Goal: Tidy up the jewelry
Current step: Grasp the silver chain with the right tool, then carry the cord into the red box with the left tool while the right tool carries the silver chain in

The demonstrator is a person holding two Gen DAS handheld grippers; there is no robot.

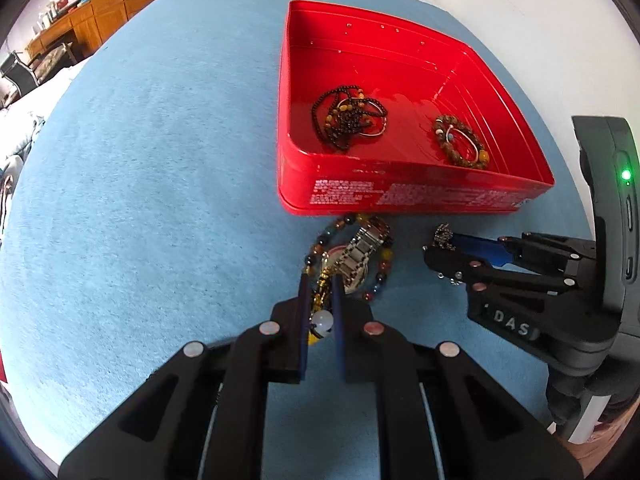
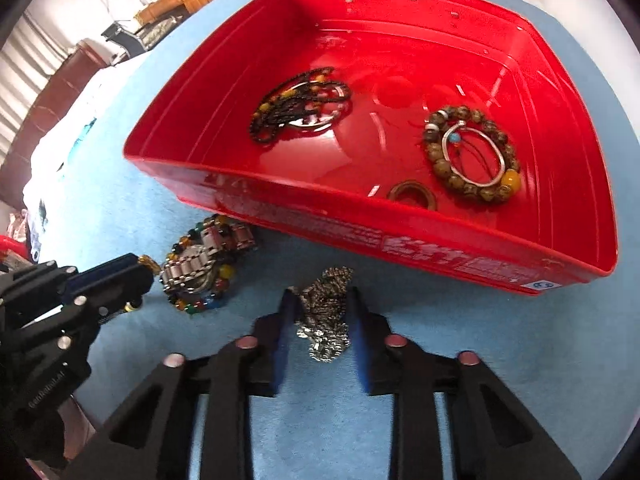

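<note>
A red tin box [image 1: 400, 196] [image 2: 304, 216] stands on a blue cloth. In it lie a dark bead necklace [image 1: 346, 118] [image 2: 298, 102], a brown bead bracelet [image 1: 464, 144] [image 2: 472, 152] and a wooden ring [image 2: 412, 194]. In front of the box lie a metal watch [image 1: 360, 256] [image 2: 208, 260] inside a coloured bead bracelet [image 1: 380, 276] [image 2: 200, 304]. My left gripper [image 1: 320, 280] [image 2: 138, 280] is shut on a gold beaded piece [image 1: 322, 300] with a white bead. My right gripper [image 2: 320, 300] [image 1: 438, 244] is narrowly open around a silver chain [image 2: 324, 316] [image 1: 444, 236] lying on the cloth.
The blue cloth [image 1: 160, 200] covers a white table with its edge at the far right [image 1: 520, 20]. Wooden furniture and a chair [image 1: 24, 72] stand in the room at the back left.
</note>
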